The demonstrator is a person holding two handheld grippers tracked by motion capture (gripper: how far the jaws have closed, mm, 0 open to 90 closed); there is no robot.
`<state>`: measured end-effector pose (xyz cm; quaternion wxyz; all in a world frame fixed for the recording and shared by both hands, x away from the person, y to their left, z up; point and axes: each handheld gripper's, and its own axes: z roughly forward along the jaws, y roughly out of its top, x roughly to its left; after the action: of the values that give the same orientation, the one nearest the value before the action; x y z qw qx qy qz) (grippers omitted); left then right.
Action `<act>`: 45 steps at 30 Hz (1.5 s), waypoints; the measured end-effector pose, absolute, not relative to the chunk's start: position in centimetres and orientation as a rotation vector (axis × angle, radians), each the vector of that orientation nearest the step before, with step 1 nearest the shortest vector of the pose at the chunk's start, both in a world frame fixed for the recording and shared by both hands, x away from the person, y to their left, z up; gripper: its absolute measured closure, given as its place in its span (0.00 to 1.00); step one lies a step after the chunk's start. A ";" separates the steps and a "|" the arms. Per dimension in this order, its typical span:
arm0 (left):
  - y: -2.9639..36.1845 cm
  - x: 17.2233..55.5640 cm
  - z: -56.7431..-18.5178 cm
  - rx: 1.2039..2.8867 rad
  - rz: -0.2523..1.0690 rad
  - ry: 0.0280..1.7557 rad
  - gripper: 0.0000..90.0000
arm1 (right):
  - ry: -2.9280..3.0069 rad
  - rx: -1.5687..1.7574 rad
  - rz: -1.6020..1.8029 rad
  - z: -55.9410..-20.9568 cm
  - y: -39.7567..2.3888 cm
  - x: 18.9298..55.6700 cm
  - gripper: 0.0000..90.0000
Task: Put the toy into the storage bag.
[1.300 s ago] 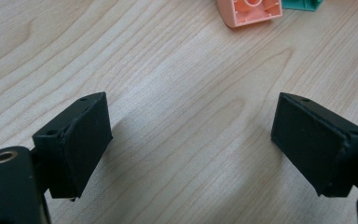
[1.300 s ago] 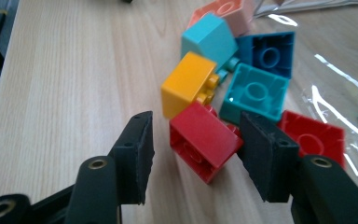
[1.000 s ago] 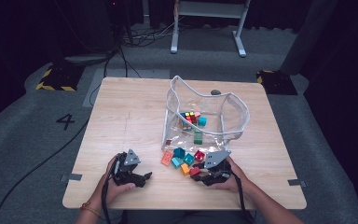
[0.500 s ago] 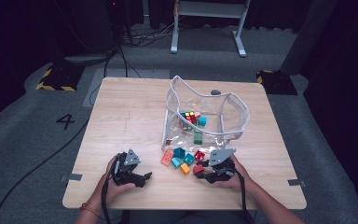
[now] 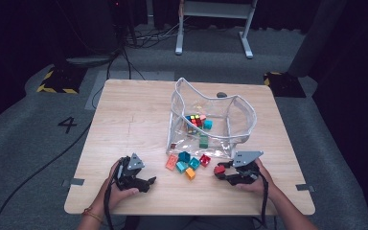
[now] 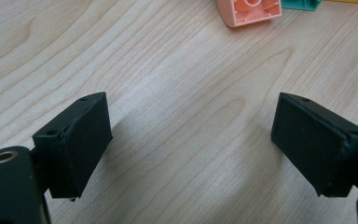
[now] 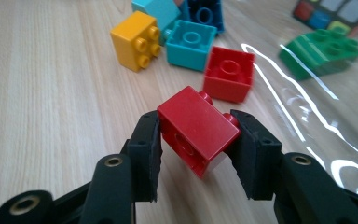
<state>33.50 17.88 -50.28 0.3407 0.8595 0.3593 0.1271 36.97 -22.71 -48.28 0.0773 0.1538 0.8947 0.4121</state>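
My right gripper (image 5: 222, 171) is shut on a red brick (image 5: 219, 169), held just above the table to the right of the loose pile. In the right gripper view the red brick (image 7: 198, 128) sits tilted between the two pads of my right gripper (image 7: 196, 140), studs pointing away. My left gripper (image 5: 149, 182) rests near the table's front edge, left of the pile. Seen in the left gripper view, this gripper (image 6: 191, 140) is open over bare wood, with a salmon brick (image 6: 249, 10) ahead of it.
A clear plastic bag (image 5: 239, 115) stands open at mid-table, with a green brick (image 5: 203, 141), a teal brick (image 5: 207, 124) and a multi-coloured cube (image 5: 195, 120) inside. Loose before it lie salmon (image 5: 172, 162), teal (image 5: 184, 156), red (image 5: 204, 159) and yellow (image 5: 190, 173) bricks.
My right gripper has moved to the right and slightly up, carrying the red brick away from the loose pile. The left gripper has stayed where it was.
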 end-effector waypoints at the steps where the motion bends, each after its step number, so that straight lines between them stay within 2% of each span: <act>1: 17.9 33.5 -50.3 2.236 0.331 0.935 0.14 | 2.669 0.445 1.240 -48.2 -23.1 37.1 0.62; 17: 17.9 33.5 -50.3 2.233 0.330 0.935 0.14 | 2.584 0.654 1.190 -47.2 -29.9 37.9 0.62; 24: 17.9 33.5 -50.3 2.233 0.331 0.936 0.14 | 2.512 0.698 1.160 -46.2 -31.5 38.4 0.62; 45: 17.9 33.5 -50.3 2.241 0.325 0.928 0.13 | 2.275 0.787 1.246 -36.8 -35.1 41.1 0.62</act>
<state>33.55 17.89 -50.27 0.3404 0.8611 0.3564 0.1248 41.06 -35.14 -36.82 0.2139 0.2835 0.8199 0.4491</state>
